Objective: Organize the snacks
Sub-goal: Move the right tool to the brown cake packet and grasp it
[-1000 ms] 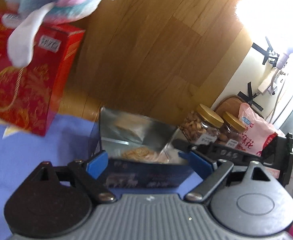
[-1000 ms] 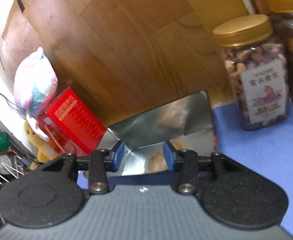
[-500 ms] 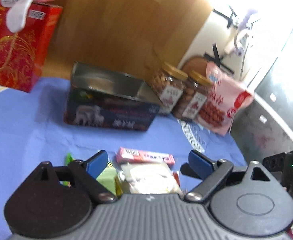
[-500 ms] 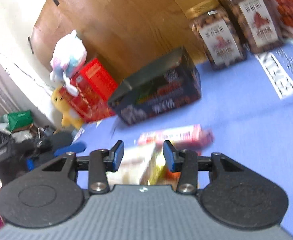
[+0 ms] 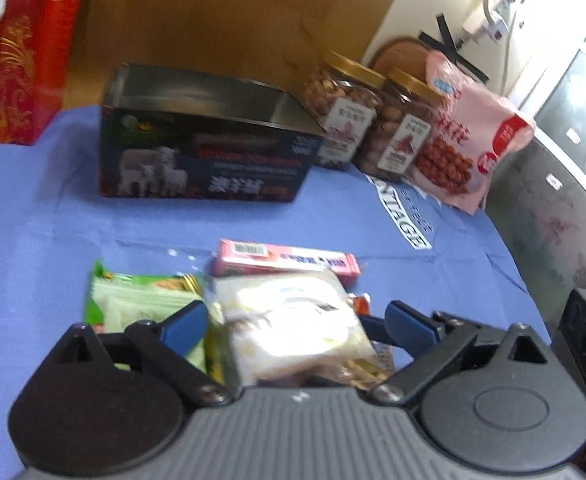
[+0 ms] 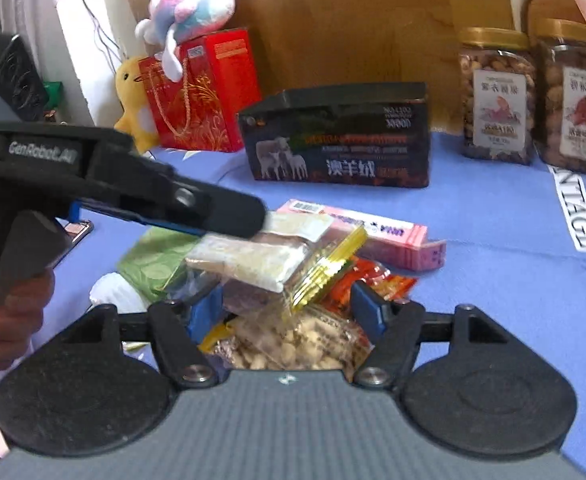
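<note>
A blue cloth [image 5: 33,216] covers the table, and a loose heap of snack packets lies at its near middle. Left gripper [image 5: 297,322]: jaws wide and opening, straddling a white wrapped pastry [image 5: 293,324] on top of the heap without visibly pressing it; a green packet [image 5: 141,296] lies just left of the pastry, and a pink carton [image 5: 289,262] lies along the heap's far edge. Right gripper [image 6: 287,308]: jaws opening, with a clear bag of nuts [image 6: 293,344] between the blue pads and no grip evident; orange-red packets [image 6: 369,276] and a gold-edged wrapper [image 6: 325,268] lie just beyond. In the right wrist view the left gripper enters from the left, above the heap. Farther back stands the dark open-topped box [image 5: 209,144] printed with sheep, well apart from the heap. To its right are two gold-lidded nut jars [image 6: 497,92] and a pink snack bag [image 5: 469,136]; to its left, a red gift box [image 6: 205,92] bearing a pastel plush toy [image 6: 193,4], with a yellow plush [image 6: 131,96] beside it.
</note>
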`<state>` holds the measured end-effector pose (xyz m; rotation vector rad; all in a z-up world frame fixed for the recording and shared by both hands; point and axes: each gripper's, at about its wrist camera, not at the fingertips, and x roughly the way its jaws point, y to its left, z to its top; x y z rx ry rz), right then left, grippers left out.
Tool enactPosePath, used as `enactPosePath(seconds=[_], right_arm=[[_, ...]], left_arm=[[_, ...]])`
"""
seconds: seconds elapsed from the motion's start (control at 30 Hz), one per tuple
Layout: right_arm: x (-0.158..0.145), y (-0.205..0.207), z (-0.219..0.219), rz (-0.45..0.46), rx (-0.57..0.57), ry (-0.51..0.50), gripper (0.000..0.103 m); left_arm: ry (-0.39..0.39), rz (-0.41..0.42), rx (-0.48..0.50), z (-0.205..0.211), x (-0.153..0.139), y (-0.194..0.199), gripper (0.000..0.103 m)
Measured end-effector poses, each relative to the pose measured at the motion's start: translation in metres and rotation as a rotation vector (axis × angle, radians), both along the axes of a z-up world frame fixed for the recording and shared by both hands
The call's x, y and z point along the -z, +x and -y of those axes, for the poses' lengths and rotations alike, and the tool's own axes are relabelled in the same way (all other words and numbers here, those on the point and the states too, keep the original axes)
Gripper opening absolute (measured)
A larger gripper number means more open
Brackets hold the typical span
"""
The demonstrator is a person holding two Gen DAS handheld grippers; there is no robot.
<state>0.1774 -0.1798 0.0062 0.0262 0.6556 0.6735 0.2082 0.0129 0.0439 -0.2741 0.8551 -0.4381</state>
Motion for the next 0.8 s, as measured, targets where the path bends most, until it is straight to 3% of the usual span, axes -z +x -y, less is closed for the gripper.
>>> enactPosePath(seconds=[0.1,0.33,0.43,0.63,0.8], right_arm=[[0.001,-0.002,0.002,0.018,-0.012,-0.015,0.064],[-0.002,-0.012,0.013,0.086,0.037,-0.045,0.06],[-0.003,-0.012,0.013,0.085,0.03,-0.038,0.044],[-0.026,-0.021,-0.001,0.222,0.021,-0.038,0.043],[-0.052,0.005,-0.013,0.286,0.022,0.022,0.043]], left_arm=[[0.032,-0.017,0.015,0.013,0.008,0.003,0.099],[-0.008,0.028,0.071,0.028,0.001,0.0,0.094],[0.008,0.03,0.053,0.028,0.001,0.002,0.08],[-0.042,0.098,0.016,0.01,-0.026,-0.002,0.08],[-0.061,0.177,-0.013,-0.01,-0.058,0.017,0.081]])
